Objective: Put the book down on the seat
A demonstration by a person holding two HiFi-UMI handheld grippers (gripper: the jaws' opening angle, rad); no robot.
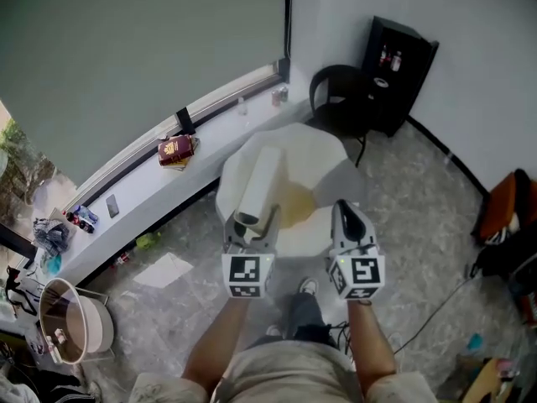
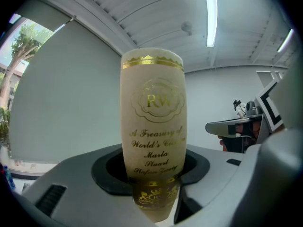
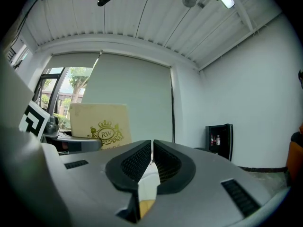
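**Markings.** The book (image 2: 154,126) has gold lettering on its spine. From 12 o'clock down to 6 o'clock this reads: an "RW" monogram in a round emblem, "A Treasury of World's…" (the last word is only partly legible), "Maria Stuart" and "Stefan Zweig". In the right gripper view, the front cover carries a crowned "RW" crest.

**Appearance.** The binding is cream with gold ornamental bands at both ends of the spine.

**Position.** In the head view the book overlaps the white round seat (image 1: 323,154) and extends toward 12 o'clock from the left gripper (image 1: 252,221). Contact with the seat cannot be confirmed.

**Grippers.** The left gripper's jaws clamp the lower spine. The right gripper (image 1: 348,217), at 3 o'clock of the left gripper, has its jaws together with nothing between them.
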